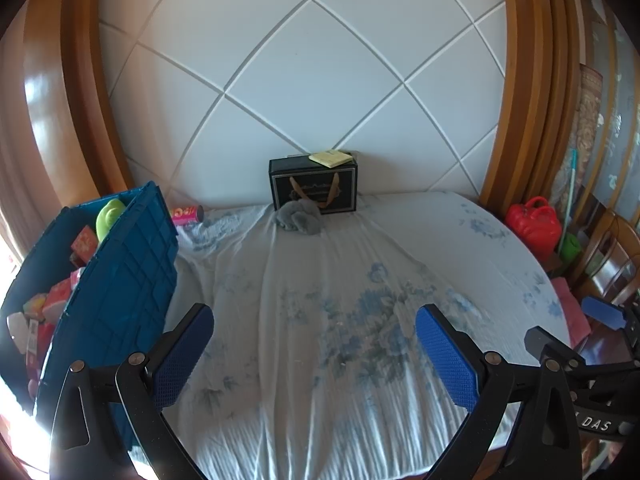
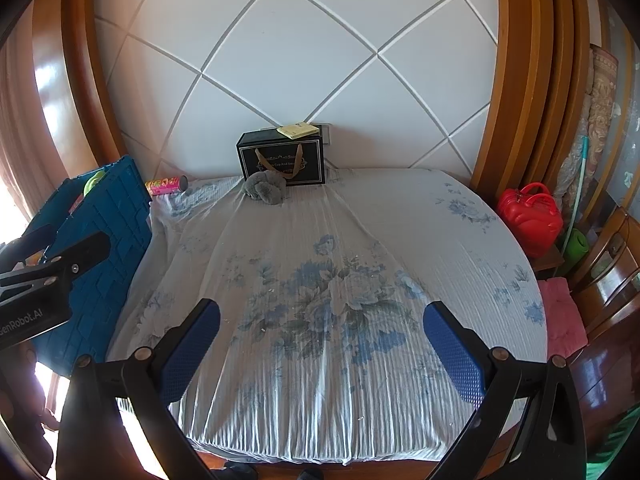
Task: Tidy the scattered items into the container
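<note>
L→R: blue crate (image 1: 120,280) at left edge of bed, already holding small red/pink boxes (image 1: 60,296) + a lime-green toy (image 1: 109,213). Pink tube (image 2: 166,186) lies on its side just behind crate, by headboard. Grey plush (image 2: 266,188) mid-back, touching black gift box (image 2: 282,160); yellow pad (image 2: 296,129) on top of box. Floral sheet (image 2: 328,300) bare in centre. Red bag (image 2: 530,216) off right edge. Left gripper (image 1: 314,354) jaws spread wide, empty. Right gripper (image 2: 322,350) same, nothing between pads.
</note>
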